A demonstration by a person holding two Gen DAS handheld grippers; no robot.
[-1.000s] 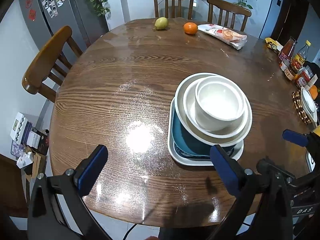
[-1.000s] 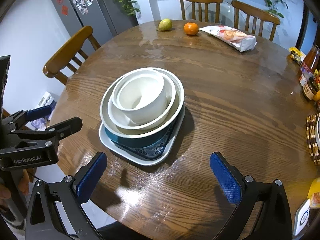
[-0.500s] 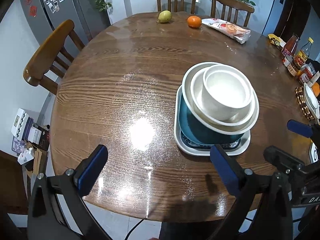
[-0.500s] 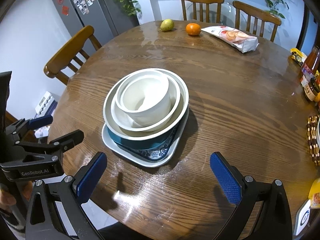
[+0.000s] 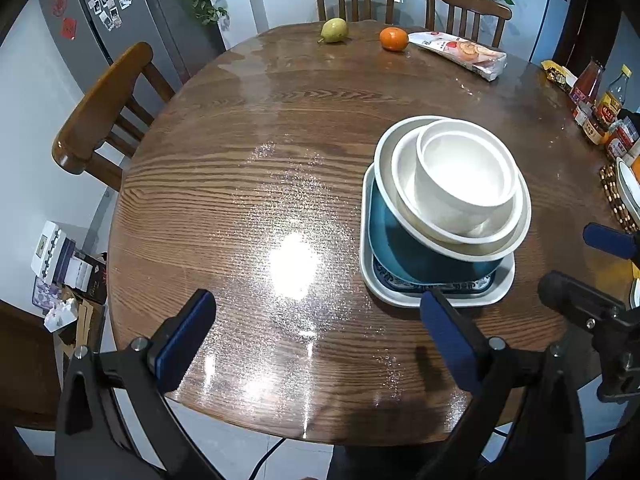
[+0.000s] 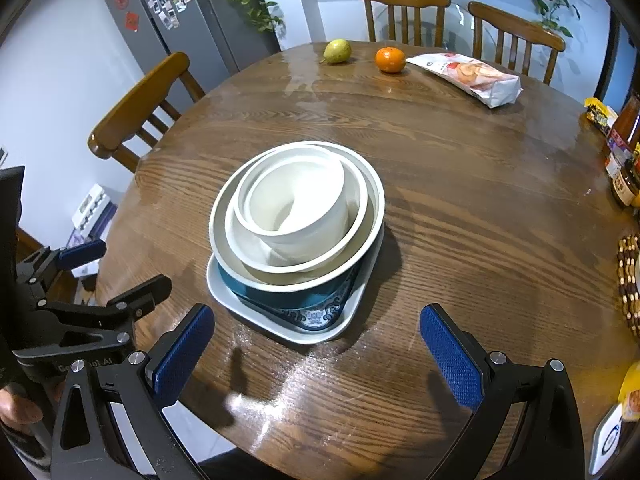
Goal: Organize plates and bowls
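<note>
A stack of dishes stands on the round wooden table [image 5: 248,152]. Its base is a white square plate [image 5: 376,292] [image 6: 248,316], with a blue patterned plate [image 6: 316,316] on it. Above sit a wide bowl, teal outside [image 5: 404,248] [image 6: 288,296], a white bowl [image 6: 240,240] and a small white bowl [image 5: 468,172] [image 6: 296,204] on top, tilted. My left gripper [image 5: 314,320] is open, left of and nearer than the stack. My right gripper [image 6: 316,328] is open, just in front of the stack and holding nothing.
A pear [image 5: 334,30], an orange [image 5: 394,38] and a snack bag [image 5: 460,50] lie at the far edge. Bottles and jars [image 5: 600,100] and a beaded trivet [image 5: 616,196] crowd the right edge. Wooden chairs [image 5: 100,112] ring the table. A fridge [image 6: 168,20] stands behind on the left.
Both grippers have drawn back slightly from the stack and stay open. In the left wrist view the stack has slid right and farther off. The dishes have not moved.
</note>
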